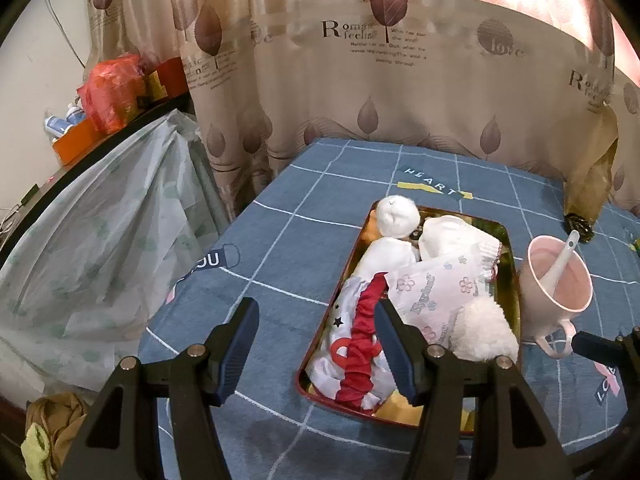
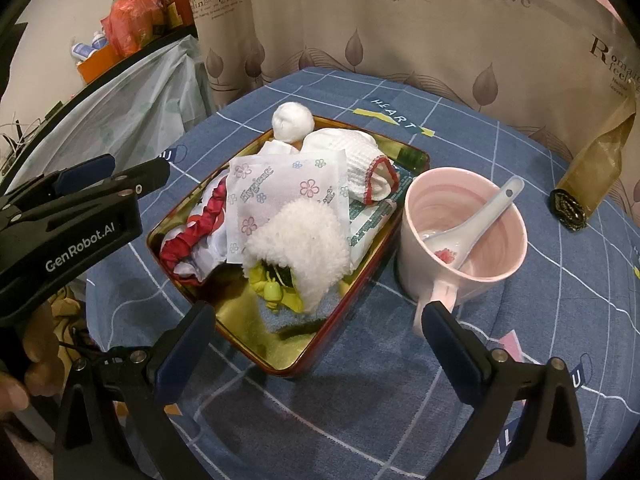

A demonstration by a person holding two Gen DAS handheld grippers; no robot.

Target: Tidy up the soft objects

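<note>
Left gripper [image 1: 316, 344] and right gripper [image 2: 320, 344] are both being held spread wide, nothing grasped. Soft items, namely white fluffy piece [image 2: 302, 246], floral packet [image 2: 280, 192] and red scrunchie [image 1: 362, 344], are being kept piled in tin tray [image 2: 256, 344], left of pink mug [image 2: 464, 236].

i count one tray [image 2: 304, 364], one pink mug [image 2: 464, 232] and one spoon [image 2: 472, 220] (standing in the mug). in the tray: one white ball [image 2: 293, 122], one fluffy piece [image 2: 304, 240], one flowered packet [image 2: 280, 188], one red scrunchie [image 1: 360, 344].
</note>
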